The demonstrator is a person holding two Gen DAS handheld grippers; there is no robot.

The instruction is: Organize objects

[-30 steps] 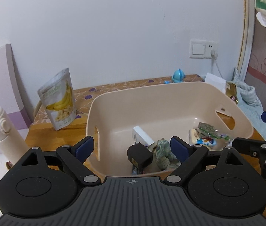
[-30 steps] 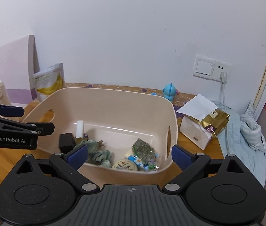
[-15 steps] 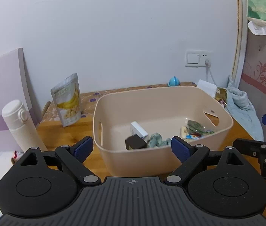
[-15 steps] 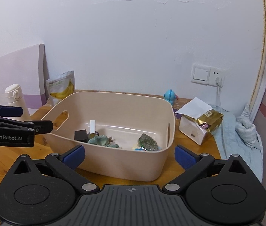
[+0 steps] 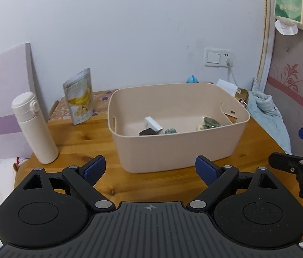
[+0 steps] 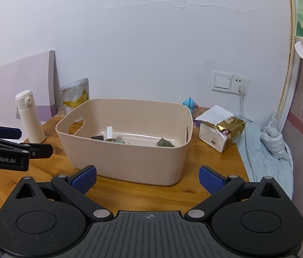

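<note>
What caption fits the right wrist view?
Open right tongs face a beige bin of small items on a wooden table.

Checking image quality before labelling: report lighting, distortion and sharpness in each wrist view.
Left wrist view: even, soft light, sharp; fisheye bows the door frame; dark vignette in the corners. Right wrist view: same flat light, no glare; beige bin sharp, casting a faint shadow on the wooden table.

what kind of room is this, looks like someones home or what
Probably a bedroom corner at home: a wooden table against a white wall, a wall switch and socket, floral wallpaper, and crumpled bedding beside the table.
</note>
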